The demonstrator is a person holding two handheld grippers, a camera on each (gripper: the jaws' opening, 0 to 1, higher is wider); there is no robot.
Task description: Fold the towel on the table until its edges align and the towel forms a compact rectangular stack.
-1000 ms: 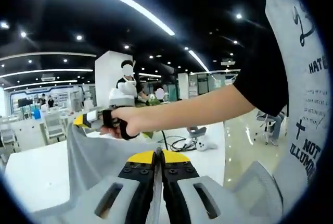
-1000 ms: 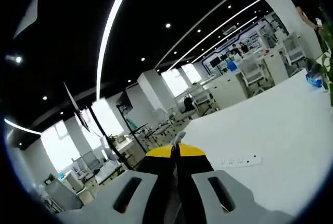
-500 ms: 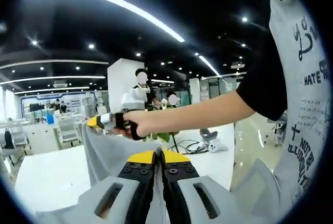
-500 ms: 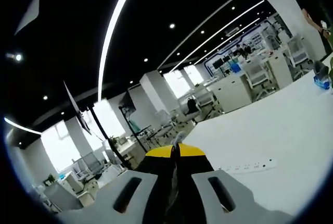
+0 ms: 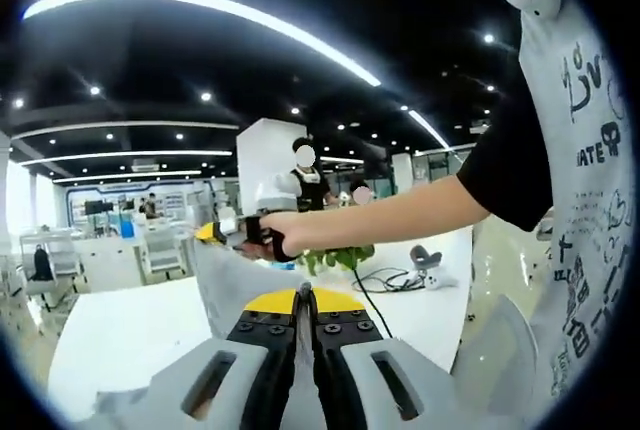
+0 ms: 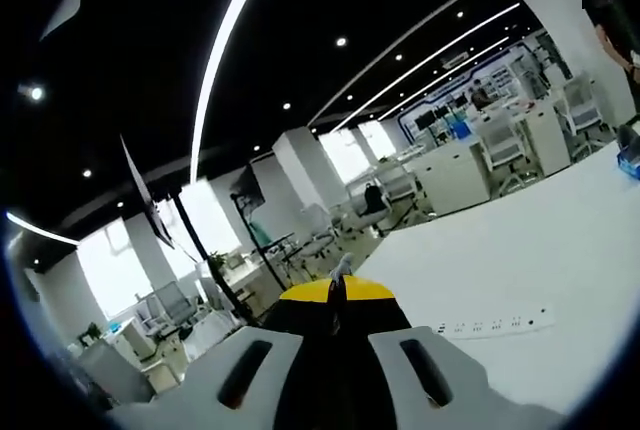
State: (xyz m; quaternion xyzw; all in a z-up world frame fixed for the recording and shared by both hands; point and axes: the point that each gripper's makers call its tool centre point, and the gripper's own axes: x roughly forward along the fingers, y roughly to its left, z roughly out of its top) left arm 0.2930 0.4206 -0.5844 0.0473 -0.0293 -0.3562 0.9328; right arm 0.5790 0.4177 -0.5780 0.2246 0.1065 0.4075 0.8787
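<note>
The grey towel (image 5: 236, 288) hangs lifted above the white table (image 5: 120, 335), stretched between both grippers. My left gripper (image 5: 303, 296) is shut on one edge of it, the cloth pinched between the yellow-tipped jaws. Farther out in the left gripper view, a person's hand (image 5: 272, 236) holds the right gripper (image 5: 214, 234), which pinches the towel's far upper corner. In the right gripper view, my right gripper (image 6: 335, 286) is shut, with a small grey tip of towel (image 6: 342, 267) poking out above the jaws.
A white power strip (image 6: 492, 325) lies on the table (image 6: 540, 260). Cables and a white controller (image 5: 432, 278) sit at the table's far side near a green plant (image 5: 335, 258). The person's printed shirt (image 5: 590, 200) is close on the right. Office desks and people stand behind.
Both views have swung a little with the hands. The towel stays stretched between the two shut grippers, and neither grip has changed.
</note>
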